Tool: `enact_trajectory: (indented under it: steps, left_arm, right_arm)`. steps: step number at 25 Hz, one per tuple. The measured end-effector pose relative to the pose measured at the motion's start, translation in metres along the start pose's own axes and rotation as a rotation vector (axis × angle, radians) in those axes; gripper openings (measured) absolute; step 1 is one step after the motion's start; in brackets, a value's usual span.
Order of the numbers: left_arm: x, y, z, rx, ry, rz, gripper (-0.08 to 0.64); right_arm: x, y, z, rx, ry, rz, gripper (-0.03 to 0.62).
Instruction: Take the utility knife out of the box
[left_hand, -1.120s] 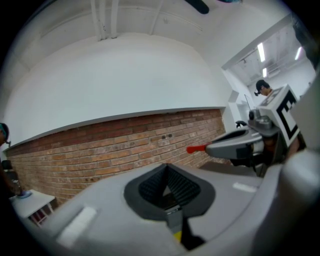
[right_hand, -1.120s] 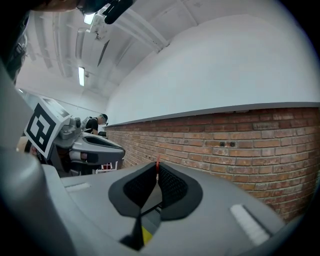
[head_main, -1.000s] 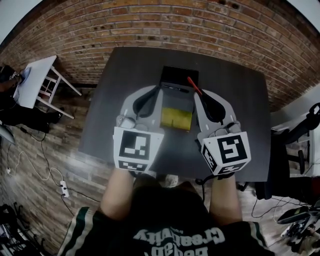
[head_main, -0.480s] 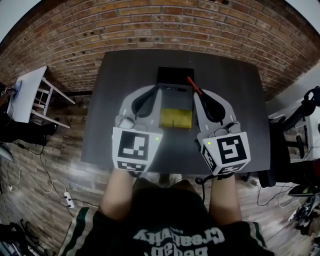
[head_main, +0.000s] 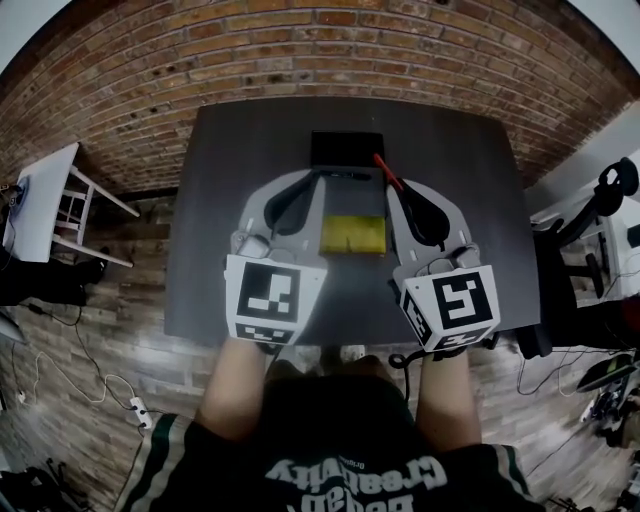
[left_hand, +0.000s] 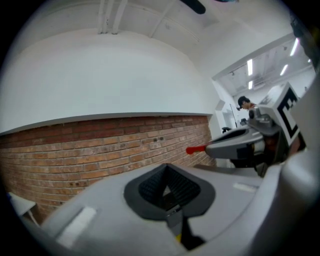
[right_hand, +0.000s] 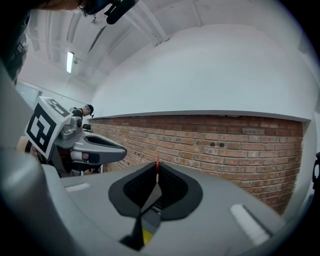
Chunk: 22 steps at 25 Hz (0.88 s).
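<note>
Over the dark worktop (head_main: 250, 140) by the brick wall, my right tool (right_hand: 156, 175) is clamped on the red utility knife (right_hand: 157, 162) just beside the open box (head_main: 346, 150), my left tool (left_hand: 167, 186) closed and empty beyond it — lift-out looks nearly done, so next carry it clear.

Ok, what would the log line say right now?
left gripper: shut | right gripper: shut on utility knife | box: on table, between grippers
</note>
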<state>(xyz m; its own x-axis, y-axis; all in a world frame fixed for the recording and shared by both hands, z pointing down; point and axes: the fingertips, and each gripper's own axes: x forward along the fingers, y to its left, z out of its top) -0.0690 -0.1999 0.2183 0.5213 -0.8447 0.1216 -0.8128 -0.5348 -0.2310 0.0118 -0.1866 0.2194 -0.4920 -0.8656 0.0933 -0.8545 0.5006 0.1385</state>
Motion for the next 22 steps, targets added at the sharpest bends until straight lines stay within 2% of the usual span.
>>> enact_trajectory:
  steps: [16,22]
  left_arm:
    - [-0.020,0.008,0.003,0.006,-0.040,-0.056,0.003]
    - [-0.020,0.005,0.001,0.005,-0.045,-0.062,0.003]
  right_arm:
    - [-0.005,0.024,0.009,-0.015,-0.001,-0.064,0.017]
    - [-0.004,0.028,0.005,-0.019,0.004,-0.056,0.017]
